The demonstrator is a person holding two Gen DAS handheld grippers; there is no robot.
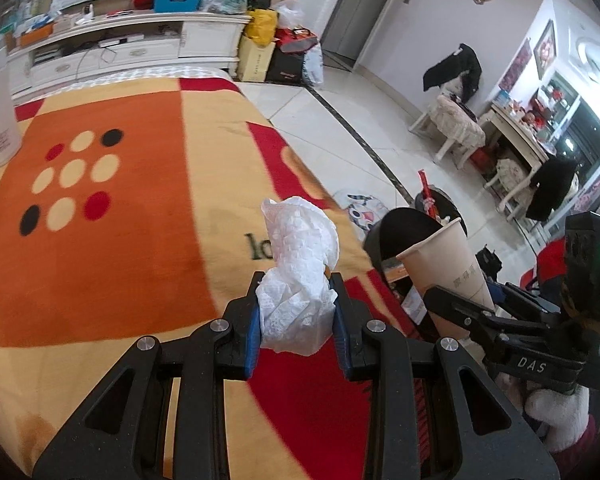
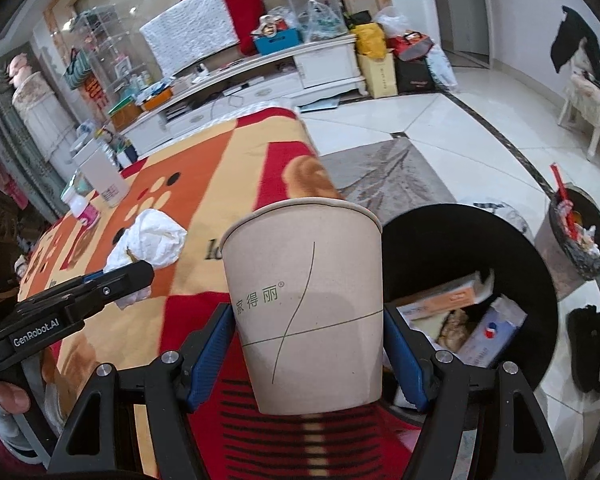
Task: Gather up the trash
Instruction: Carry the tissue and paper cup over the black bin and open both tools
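Observation:
My left gripper [image 1: 297,292] is shut on a crumpled white tissue [image 1: 298,276], held above the orange, yellow and red blanket [image 1: 140,240]. My right gripper [image 2: 309,328] is shut on a beige paper cup [image 2: 306,304] with green printed lines, upright between the blue pads. The right wrist view shows the tissue [image 2: 152,240] and the left gripper [image 2: 116,280] off to the left. In the left wrist view the cup [image 1: 444,264] and the right gripper [image 1: 460,312] appear at the right. A black bin [image 2: 500,280] with boxes and wrappers inside stands just beyond the cup, beside the blanket's edge.
A second bin [image 2: 580,236] lined with a bag and full of rubbish stands on the tiled floor at the right. A white container [image 2: 102,178] and a small pink-labelled bottle [image 2: 82,210] stand on the blanket's far side. A white TV cabinet [image 2: 260,80] and chairs [image 1: 456,128] stand further off.

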